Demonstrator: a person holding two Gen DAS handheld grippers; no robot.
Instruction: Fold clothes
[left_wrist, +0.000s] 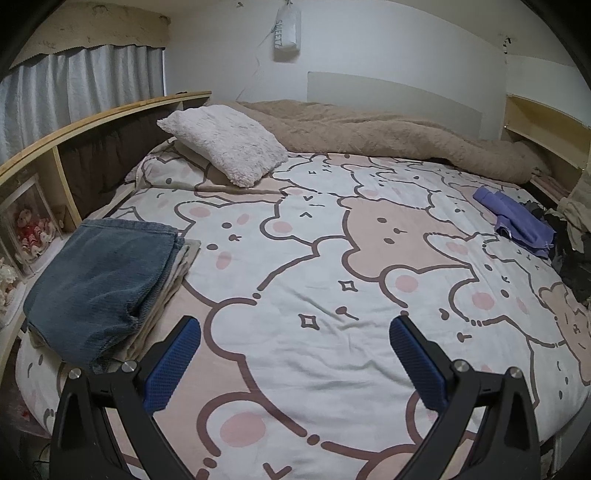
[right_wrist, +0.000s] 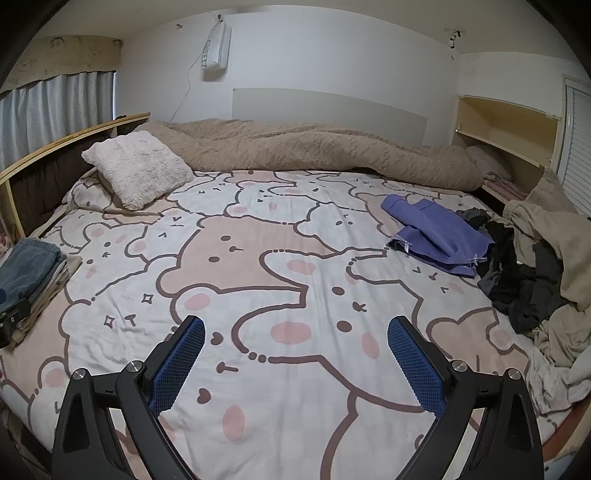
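Note:
A folded stack topped by a blue-grey knit (left_wrist: 99, 280) lies at the bed's left edge, seen also as the stack (right_wrist: 31, 273) in the right wrist view. A purple garment (right_wrist: 436, 232) (left_wrist: 517, 221) lies loosely spread at the right. Beside it sits a heap of dark and beige unfolded clothes (right_wrist: 535, 269) (left_wrist: 569, 243). My left gripper (left_wrist: 295, 328) hovers open over the sheet, just right of the folded stack, holding nothing. My right gripper (right_wrist: 295, 328) is open too, above the middle of the bed, with nothing between its fingers.
The bed carries a bear-print sheet (left_wrist: 314, 258). A fluffy white pillow (left_wrist: 225, 142) and a rolled tan blanket (left_wrist: 388, 129) lie at the far side. A wooden shelf headboard (left_wrist: 74, 147) runs along the left, another shelf (right_wrist: 509, 136) at the right.

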